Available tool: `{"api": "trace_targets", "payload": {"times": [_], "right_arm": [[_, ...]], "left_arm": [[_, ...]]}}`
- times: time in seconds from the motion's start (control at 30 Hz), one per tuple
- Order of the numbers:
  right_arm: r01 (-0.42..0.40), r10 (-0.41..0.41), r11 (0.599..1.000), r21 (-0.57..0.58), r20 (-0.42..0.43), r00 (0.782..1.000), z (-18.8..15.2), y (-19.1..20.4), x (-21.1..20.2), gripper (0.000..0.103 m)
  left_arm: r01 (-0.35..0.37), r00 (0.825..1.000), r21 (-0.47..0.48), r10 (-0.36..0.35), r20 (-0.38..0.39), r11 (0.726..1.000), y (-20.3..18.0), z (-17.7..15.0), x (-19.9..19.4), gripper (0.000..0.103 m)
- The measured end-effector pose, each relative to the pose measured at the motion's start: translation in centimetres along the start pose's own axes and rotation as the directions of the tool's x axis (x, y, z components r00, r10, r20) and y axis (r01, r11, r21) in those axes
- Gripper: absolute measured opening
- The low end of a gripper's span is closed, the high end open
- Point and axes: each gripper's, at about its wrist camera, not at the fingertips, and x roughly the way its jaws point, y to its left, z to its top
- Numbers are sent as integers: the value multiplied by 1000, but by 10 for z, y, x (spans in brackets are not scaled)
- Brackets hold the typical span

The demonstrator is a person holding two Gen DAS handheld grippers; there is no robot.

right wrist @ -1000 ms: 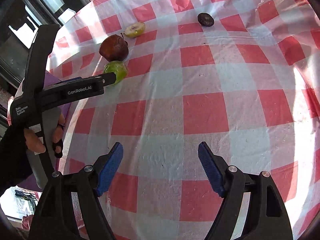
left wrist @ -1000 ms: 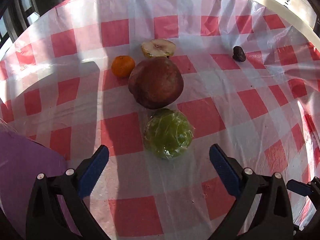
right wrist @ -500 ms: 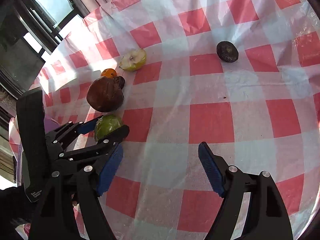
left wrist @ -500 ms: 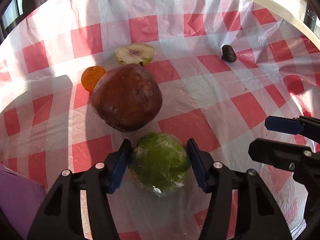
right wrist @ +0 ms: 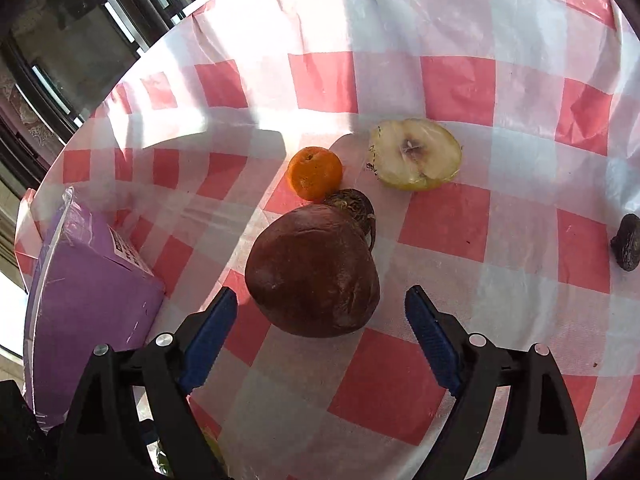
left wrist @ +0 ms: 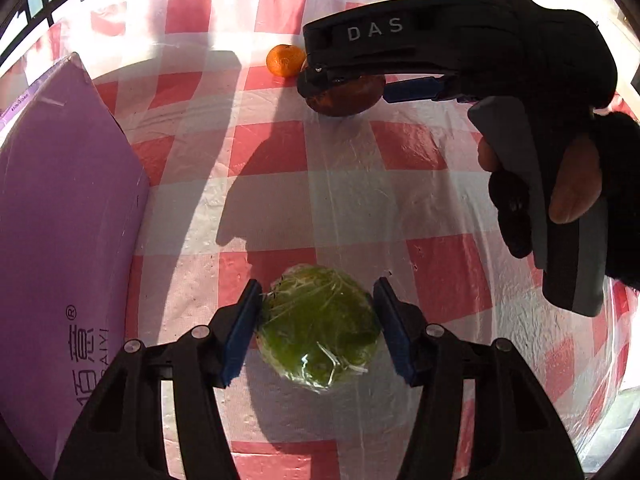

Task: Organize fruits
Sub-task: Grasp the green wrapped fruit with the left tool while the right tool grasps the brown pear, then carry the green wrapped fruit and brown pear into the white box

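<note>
Pulled film-wrapped green fruit [left wrist: 318, 326] to lower centre, pinched by left gripper [left wrist: 318, 322]; right gripper [right wrist: 320, 332] spread around dark-red round fruit [right wrist: 312, 272].

Hard sunlight floods the checked tablecloth [left wrist: 352, 184], bleaching its far edge to near white in the left wrist view. Crisp dark shadows fall toward the near side. Glare glints on the plastic-wrapped green fruit [left wrist: 318, 326]. Both views are sharp at the centre, with strong fisheye bending and black vignetted corners.
</note>
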Motion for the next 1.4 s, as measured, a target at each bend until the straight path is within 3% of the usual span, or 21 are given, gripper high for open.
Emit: {"api": "trace_targets", "payload": {"times": [0.17,0.23,0.43,0.6,0.83,1.1,1.4], "right_arm": [[79,-80,995,-68,-7,997,11,15,27,83],[118,-117,988,-97,15,993,12,19,28,61],[111,-110,994,-8,57,992,-7,1,5,59],[95,-103,991,94,86,991,-50,-20,-41,59],[123,-134,975,183,45,990,-119,-34,-92,59],[181,-195,946,270,25,981,-165,-26,-123,59],[214,-257,910,354,78,963,-180,8,-150,59]], "left_arm": [[-5,1000,-31,4,-12,999,6,-9,-5,57],[-5,1000,-40,5,-11,999,7,-7,-5,57],[5,1000,-29,-5,-12,1000,5,-6,-5,58],[21,1000,0,-21,-17,1000,0,-8,-7,58],[48,999,81,-46,-26,996,-11,-9,-8,58],[104,995,186,-101,-23,977,-22,-11,-23,58],[175,983,284,-183,4,943,-17,-14,-67,58]]}}
